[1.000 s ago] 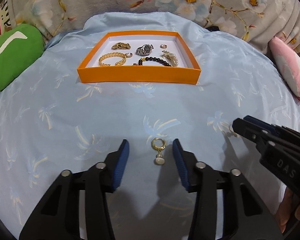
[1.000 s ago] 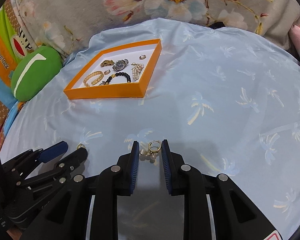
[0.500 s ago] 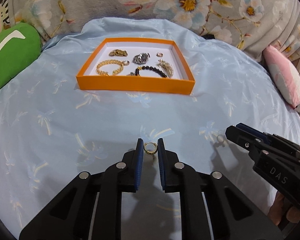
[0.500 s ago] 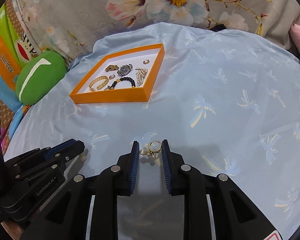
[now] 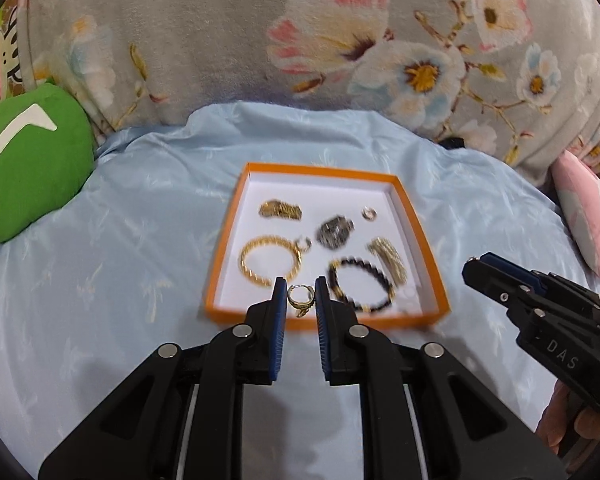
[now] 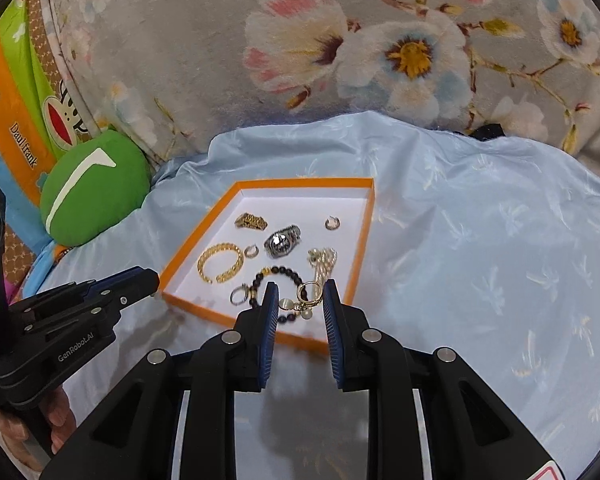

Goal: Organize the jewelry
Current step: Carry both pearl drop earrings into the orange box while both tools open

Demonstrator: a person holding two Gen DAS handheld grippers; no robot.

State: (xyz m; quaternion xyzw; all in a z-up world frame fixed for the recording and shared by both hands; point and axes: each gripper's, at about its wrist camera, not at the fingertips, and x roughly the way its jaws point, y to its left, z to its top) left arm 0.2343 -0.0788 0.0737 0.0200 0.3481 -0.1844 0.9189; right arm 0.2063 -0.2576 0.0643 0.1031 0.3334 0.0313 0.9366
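My left gripper (image 5: 299, 292) is shut on a gold hoop earring (image 5: 300, 301), held in the air over the near rim of the orange tray (image 5: 324, 322). My right gripper (image 6: 300, 298) is shut on a second gold hoop earring with pearl drops (image 6: 309, 303), above the tray's near right corner (image 6: 300, 340). In the tray lie a gold chain bracelet (image 5: 268, 260), a watch (image 5: 336, 232), a black bead bracelet (image 5: 360, 284), a pearl piece (image 5: 388, 258) and a small ring (image 5: 369, 213). Each gripper shows in the other's view, the right gripper (image 5: 476, 272) and the left gripper (image 6: 148, 280).
The tray rests on a light blue cloth (image 5: 120, 280) spread over a bed. A green cushion (image 5: 24, 168) lies at the left, a floral blanket (image 5: 340, 40) rises behind, and a pink pillow (image 5: 584, 216) sits at the right. A hand (image 6: 56, 412) holds the left gripper's handle.
The left gripper shut on the earring that lay on the cloth. Both grippers then rose and moved forward to the tray, each carrying an earring.
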